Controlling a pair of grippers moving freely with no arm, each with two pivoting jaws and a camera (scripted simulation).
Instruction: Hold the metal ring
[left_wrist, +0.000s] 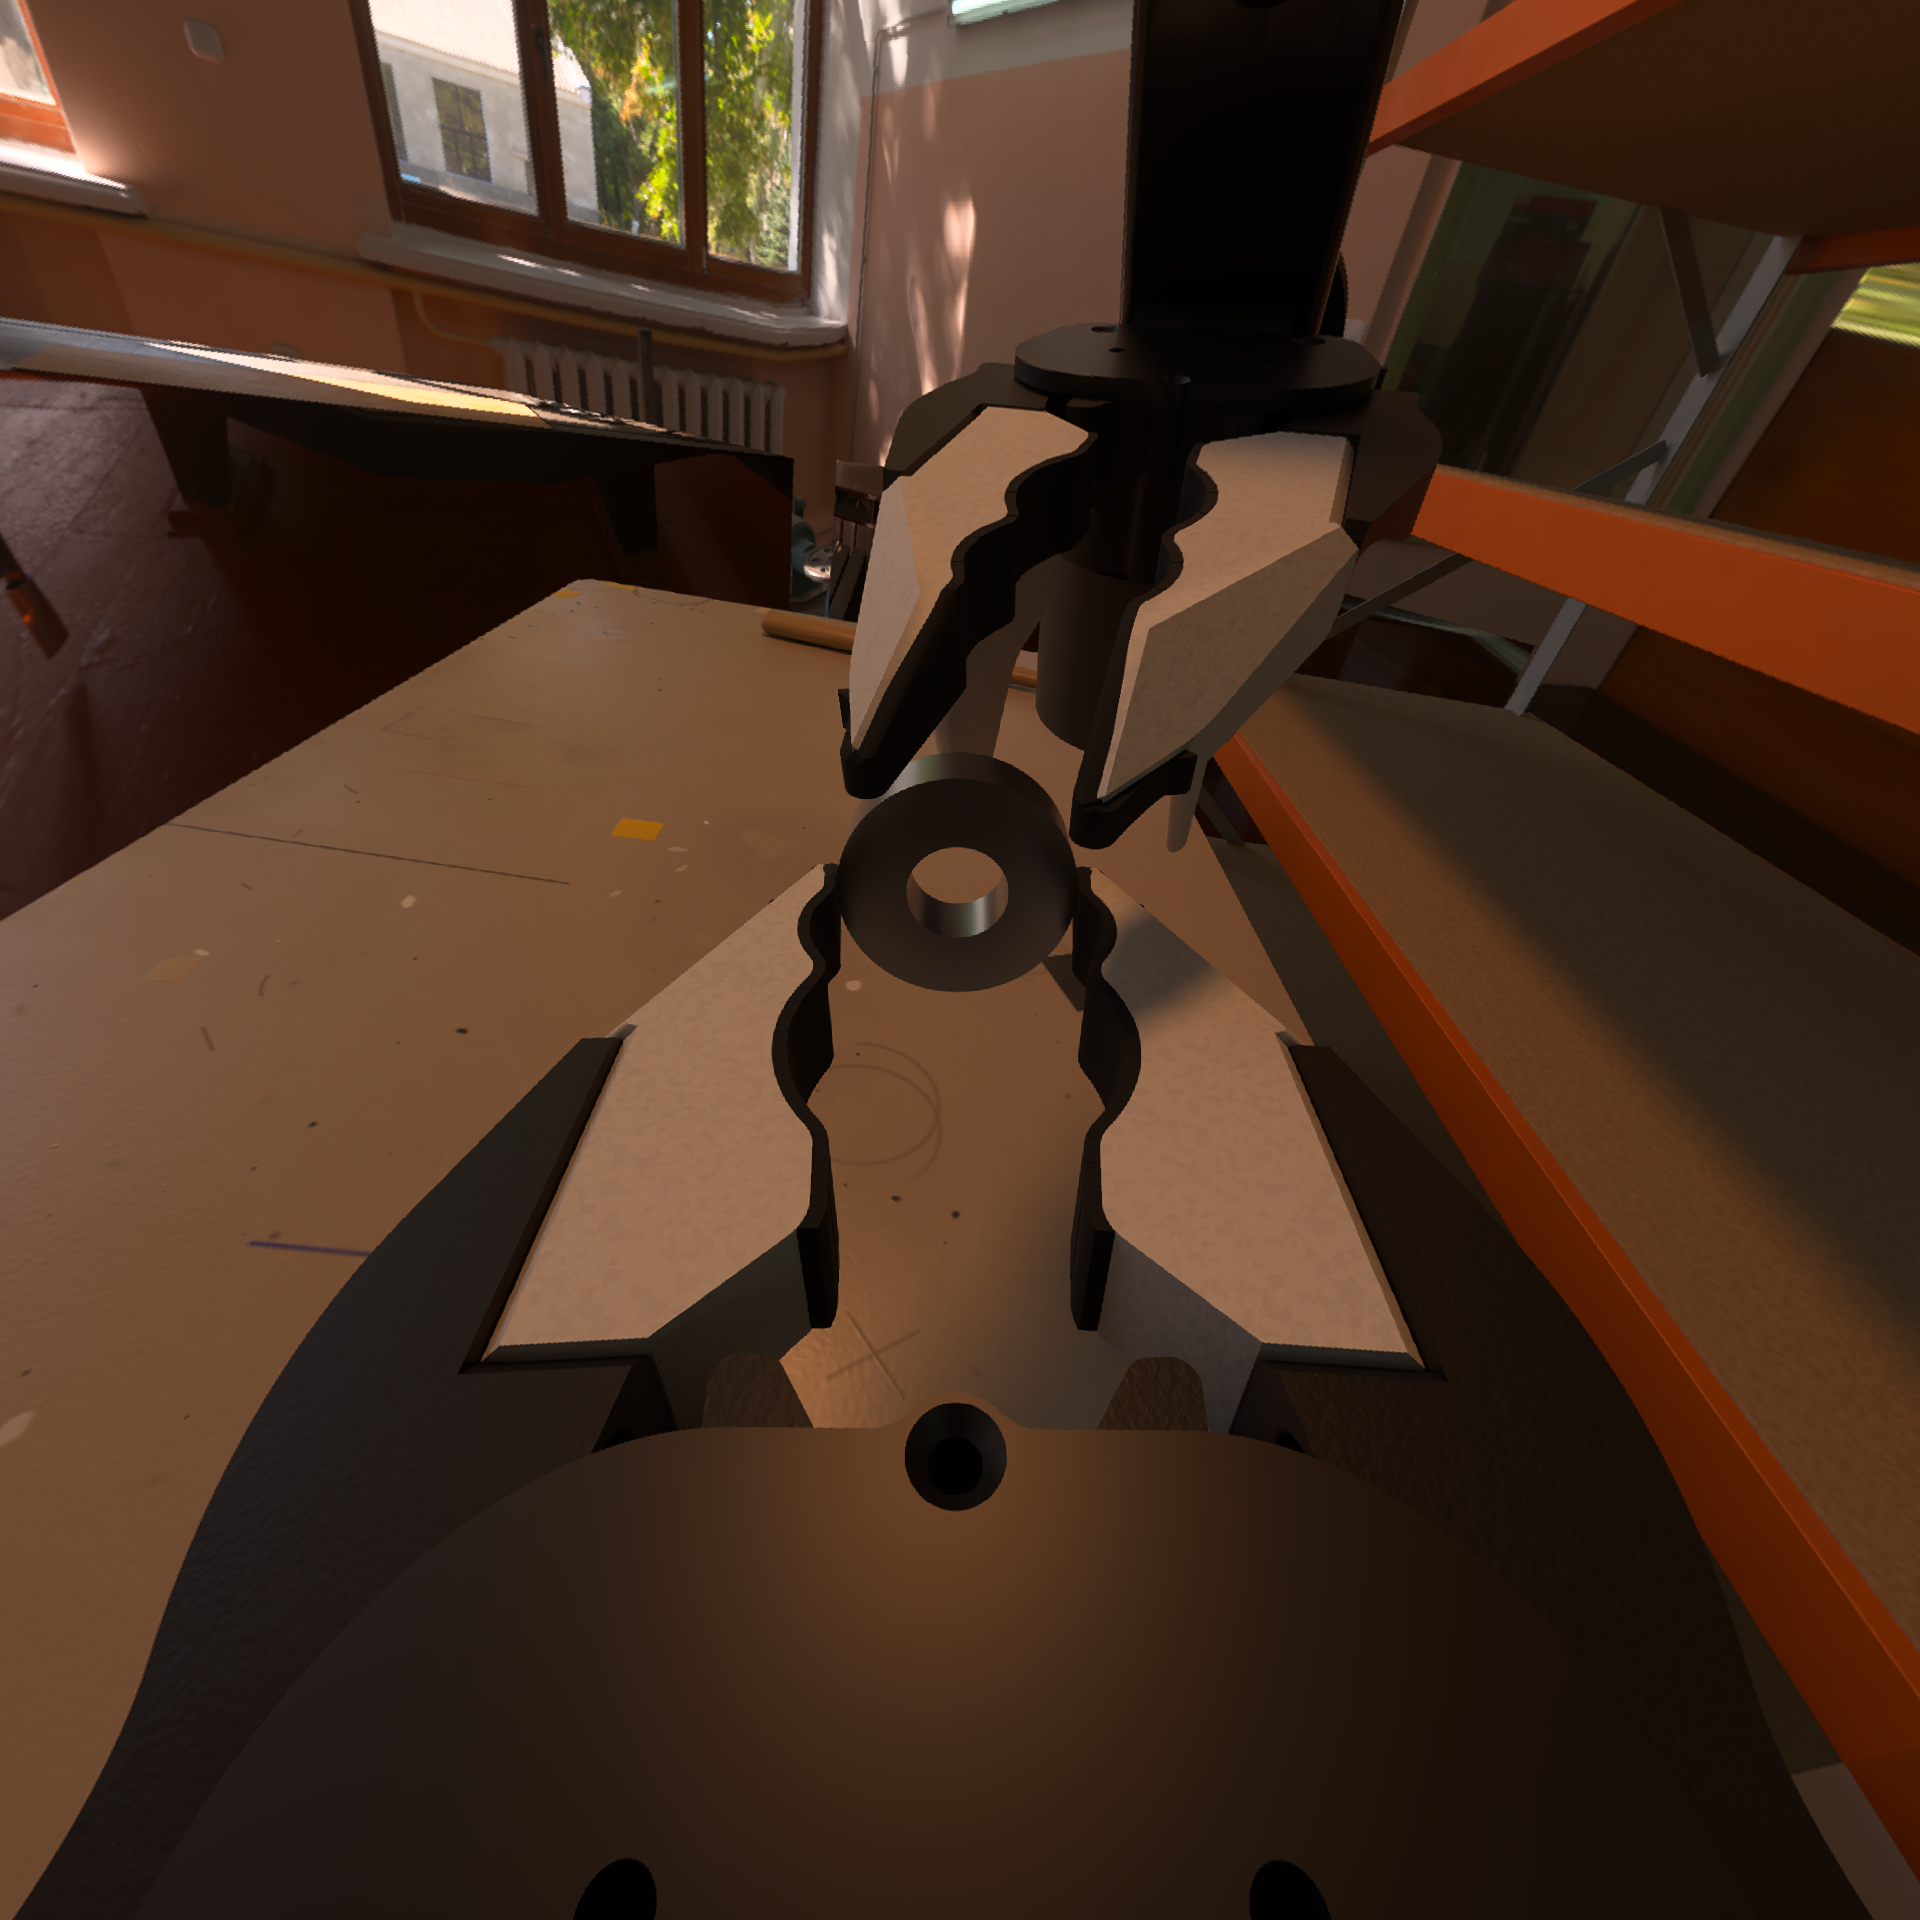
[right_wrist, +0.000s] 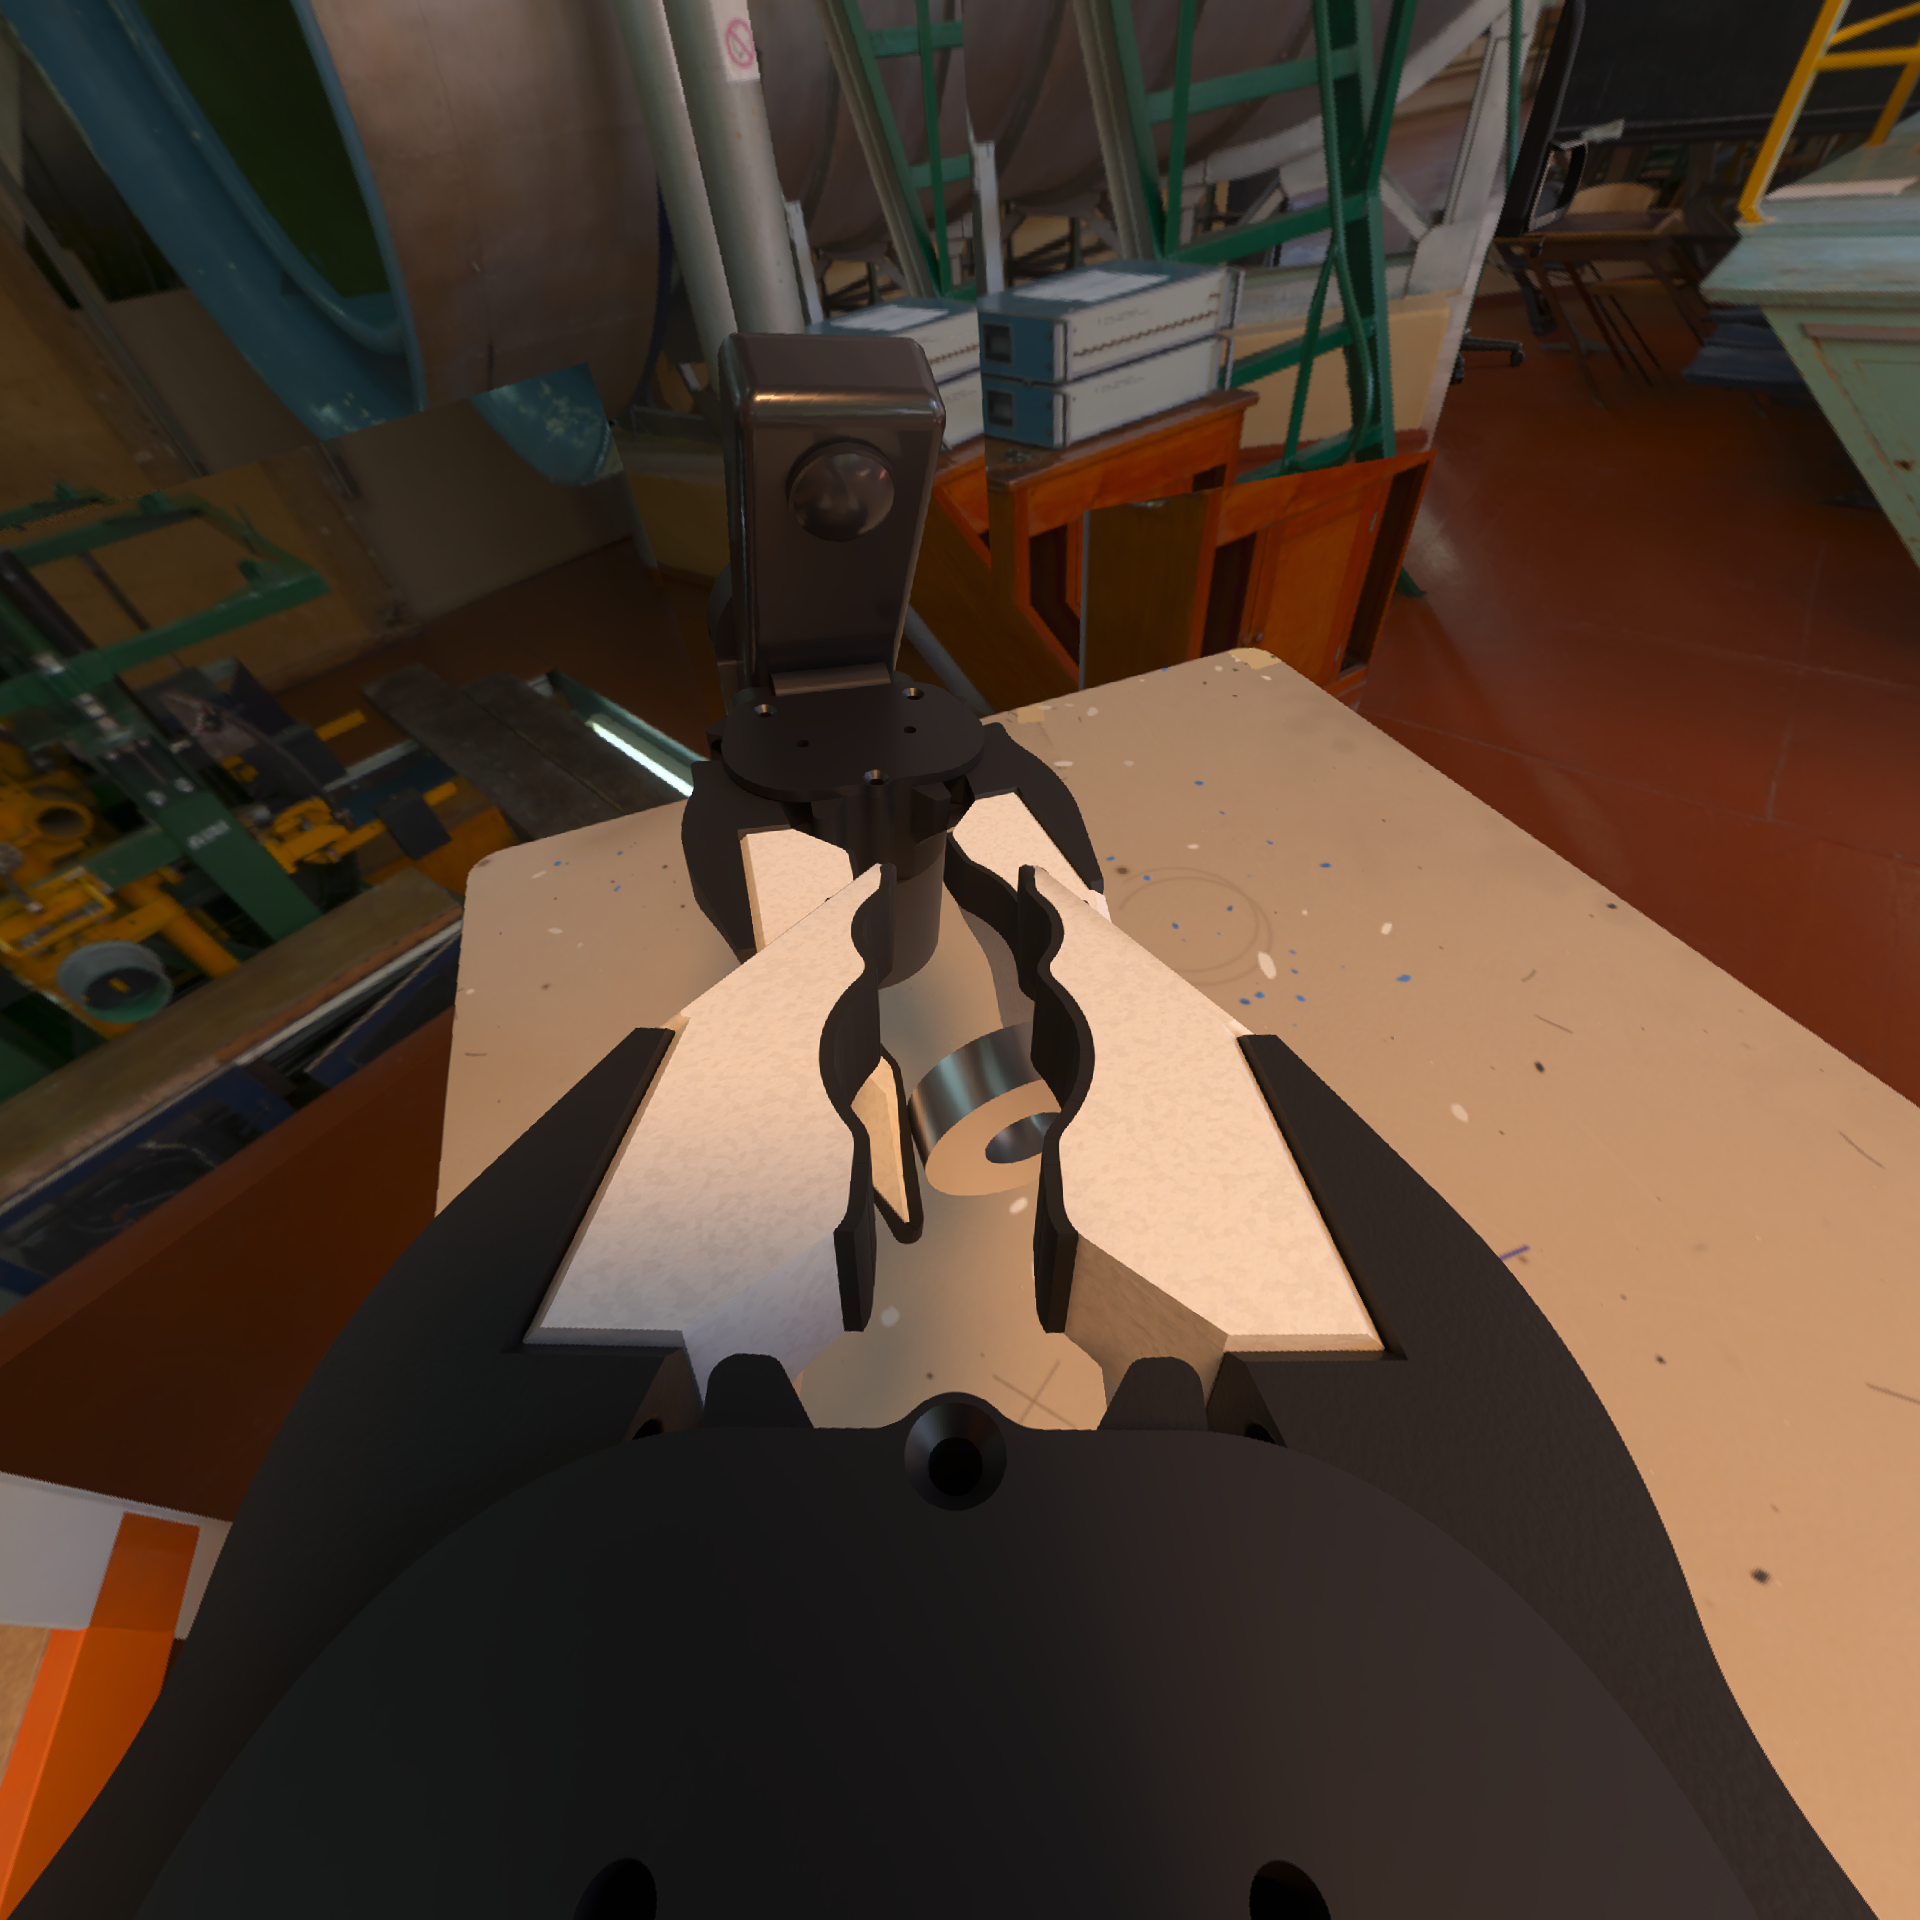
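Ring (left_wrist: 954, 899): one, thick grey metal, stood on edge so its bore faces the left wrist camera. It is clamped at the sides between the fingertips of the left gripper (left_wrist: 956, 914), above the table (left_wrist: 416, 935); whether its lower edge touches the table cannot be told.

Grippers: two, each with two white fingers edged in wavy black. The left one's jaws are narrowed onto the ring. The right gripper (left_wrist: 977, 800) hangs from above, tips pointing down just over the ring's top, jaws parted and holding nothing; contact with the ring cannot be told.

Table: one, tan, paint-flecked.

Left wrist view only: the ring's face and open bore; one wooden dowel (left_wrist: 805, 627) lying far back on the table, partly hidden by the right gripper; an orange shelf (left_wrist: 1558, 1091) running along the table's right side; a window and a radiator behind.

Right wrist view only: the ring (right_wrist: 971, 1127) from above and behind, its shiny curved wall and pale flat face visible between the right gripper's (right_wrist: 951, 888) own spread fingers (right_wrist: 748, 1091); the left gripper (right_wrist: 966, 1174) facing the camera from beyond, with the dark camera housing above it; a red floor, green frames and blue-grey cases on a wooden desk.

Obstruction: the right gripper's right finger covers part of the ring's bore in its own view.
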